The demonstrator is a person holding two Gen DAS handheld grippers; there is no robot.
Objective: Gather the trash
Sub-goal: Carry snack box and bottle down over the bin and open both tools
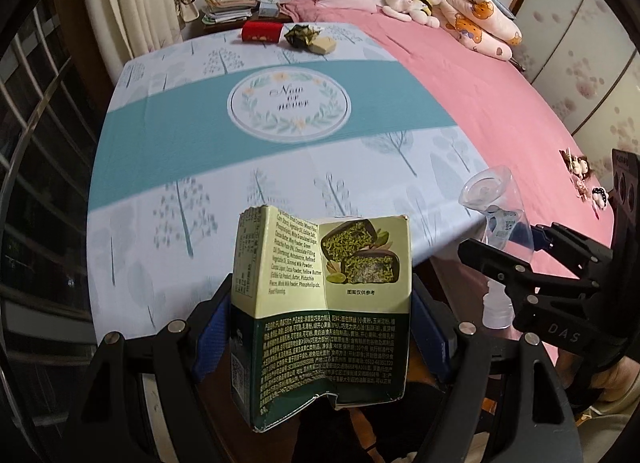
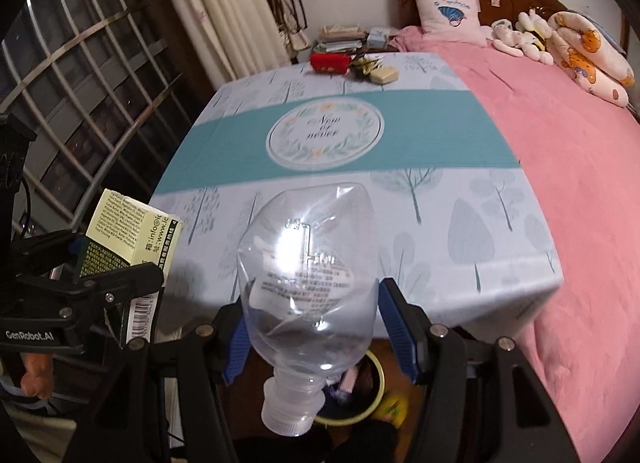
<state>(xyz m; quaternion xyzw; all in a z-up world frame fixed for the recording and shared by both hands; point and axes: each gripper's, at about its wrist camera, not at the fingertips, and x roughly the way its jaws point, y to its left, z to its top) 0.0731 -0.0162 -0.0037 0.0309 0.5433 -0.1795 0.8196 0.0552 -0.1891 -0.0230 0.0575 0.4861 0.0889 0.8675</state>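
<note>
Standing below the right gripper (image 2: 316, 337), a yellow-rimmed bin (image 2: 378, 393) holds scraps. That gripper clamps a crushed bottle (image 2: 308, 283), cap toward the camera, base toward the bed. The left gripper (image 1: 320, 331) grips an upright carton (image 1: 324, 311).

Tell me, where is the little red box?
The red box lies at the far end of the table, on its left side in both views, right beside a crumpled wrapper near the bedside stand.
</note>
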